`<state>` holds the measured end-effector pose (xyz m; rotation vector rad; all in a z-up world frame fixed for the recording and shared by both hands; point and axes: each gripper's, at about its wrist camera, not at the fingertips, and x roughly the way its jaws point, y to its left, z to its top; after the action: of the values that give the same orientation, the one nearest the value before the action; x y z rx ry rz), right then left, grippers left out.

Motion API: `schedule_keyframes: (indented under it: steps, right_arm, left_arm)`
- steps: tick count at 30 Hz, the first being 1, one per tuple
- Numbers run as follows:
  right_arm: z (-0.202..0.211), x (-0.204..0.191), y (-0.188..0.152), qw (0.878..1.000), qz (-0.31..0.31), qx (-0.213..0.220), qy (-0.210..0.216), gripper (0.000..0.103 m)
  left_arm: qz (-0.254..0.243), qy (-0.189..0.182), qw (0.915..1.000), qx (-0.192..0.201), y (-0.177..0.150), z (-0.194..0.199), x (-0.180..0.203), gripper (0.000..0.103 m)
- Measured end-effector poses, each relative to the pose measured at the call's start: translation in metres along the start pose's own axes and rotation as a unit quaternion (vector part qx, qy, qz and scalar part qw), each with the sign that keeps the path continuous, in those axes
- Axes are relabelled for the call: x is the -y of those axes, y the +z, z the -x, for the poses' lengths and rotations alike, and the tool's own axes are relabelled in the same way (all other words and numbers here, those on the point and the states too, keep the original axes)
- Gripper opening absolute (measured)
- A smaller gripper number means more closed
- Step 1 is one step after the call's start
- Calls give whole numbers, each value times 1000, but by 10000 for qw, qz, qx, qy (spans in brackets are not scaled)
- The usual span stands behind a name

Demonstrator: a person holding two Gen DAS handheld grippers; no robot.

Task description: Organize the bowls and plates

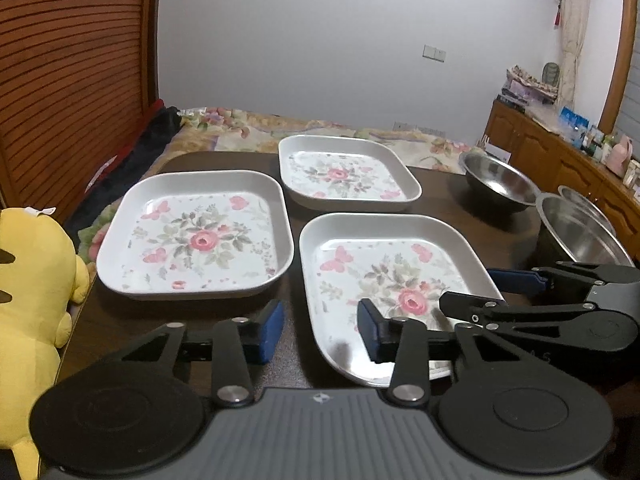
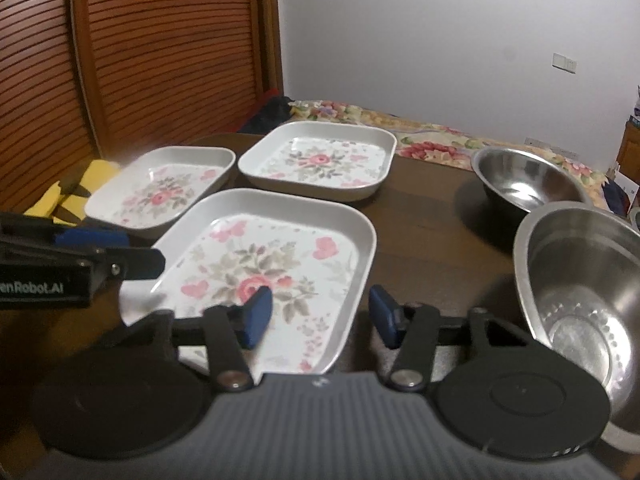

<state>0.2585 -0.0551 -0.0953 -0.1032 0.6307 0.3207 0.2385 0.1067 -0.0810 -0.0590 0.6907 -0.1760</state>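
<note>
Dark table (image 1: 436, 196); both grippers gape astride the near plate (image 1: 360, 260) rims; frame crops nearest bowl (image 2: 584, 280)

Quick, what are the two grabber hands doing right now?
Left gripper: open, near plate left rim between its fingers, not pinched.
Right gripper: open, same plate's right rim between its fingers, not pinched.

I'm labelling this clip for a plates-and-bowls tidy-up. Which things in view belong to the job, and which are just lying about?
Job:
- three floral plates: near, left, far
- two steel bowls: near, far

Lying about:
- yellow plush toy
- floral bedspread
- dark clothing
</note>
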Motion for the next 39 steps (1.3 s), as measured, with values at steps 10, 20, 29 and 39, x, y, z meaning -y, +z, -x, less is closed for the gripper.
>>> schedule_keyframes:
  steps: [10,20,29,39]
  right_arm:
    - [-1,2,-3,9999,-16,-4,-124,27]
    - [25,2,-16,9998,-33,157,-91,24]
    - [68,6,-33,9988,-279,396,72,23]
    - [97,-4,-66,9978,-407,521,64,23]
  left_arm:
    - [-14,-31,9999,-150,-3,-10,-1,13]
    - [-48,-87,9999,-84,-16,18,8,12]
    - [-86,-282,9993,220,-33,69,23,12]
    - [-243,-298,9991,169,-67,92,33,12]
